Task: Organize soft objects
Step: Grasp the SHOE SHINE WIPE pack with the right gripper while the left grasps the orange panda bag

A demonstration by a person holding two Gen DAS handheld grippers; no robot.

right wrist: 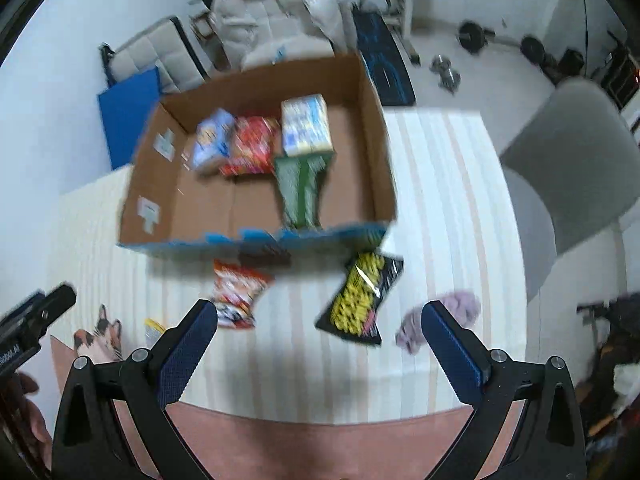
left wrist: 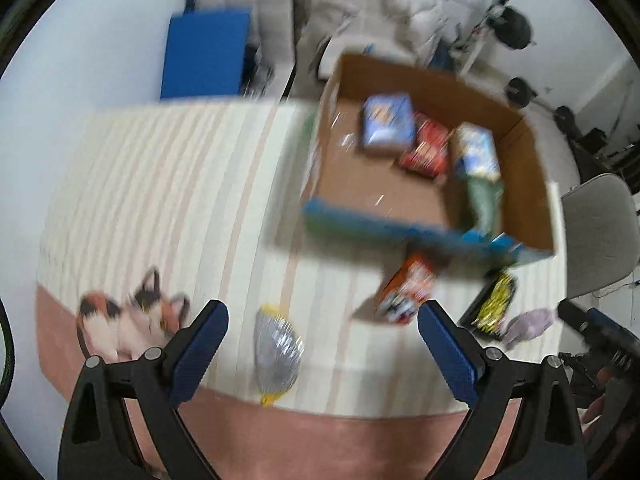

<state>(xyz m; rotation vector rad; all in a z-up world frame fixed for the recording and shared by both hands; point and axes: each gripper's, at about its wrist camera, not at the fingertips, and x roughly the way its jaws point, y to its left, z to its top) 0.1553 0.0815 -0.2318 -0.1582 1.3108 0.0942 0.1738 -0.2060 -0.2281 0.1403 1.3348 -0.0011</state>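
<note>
Both grippers, left gripper (left wrist: 322, 334) and right gripper (right wrist: 320, 330), hang spread wide and empty over the striped tablecloth (right wrist: 440, 208). Before the cardboard box (right wrist: 372, 92) lie a black-yellow packet (right wrist: 360, 300), orange packet (right wrist: 236, 292) and purple cloth (right wrist: 460, 308). Beyond the box: gray chair (right wrist: 572, 160), weights (right wrist: 472, 36).

The cardboard box (right wrist: 256, 168) stands on the striped table (right wrist: 440, 208) and blocks its far middle. Left of the box the table is bare, a wide lane running to the far edge. Right of the box a narrower bare strip runs to the edge by the grey chair (right wrist: 572, 152). Just in front of the box lie an orange packet (right wrist: 236, 292) and a black-and-yellow packet (right wrist: 362, 298), with a gap between them. A purple cloth (right wrist: 444, 316) lies right of those, a cat plush (left wrist: 128, 312) and a silver bag (left wrist: 278, 354) well left. Inside the box, its left half is open floor; packets crowd the far right.
</note>
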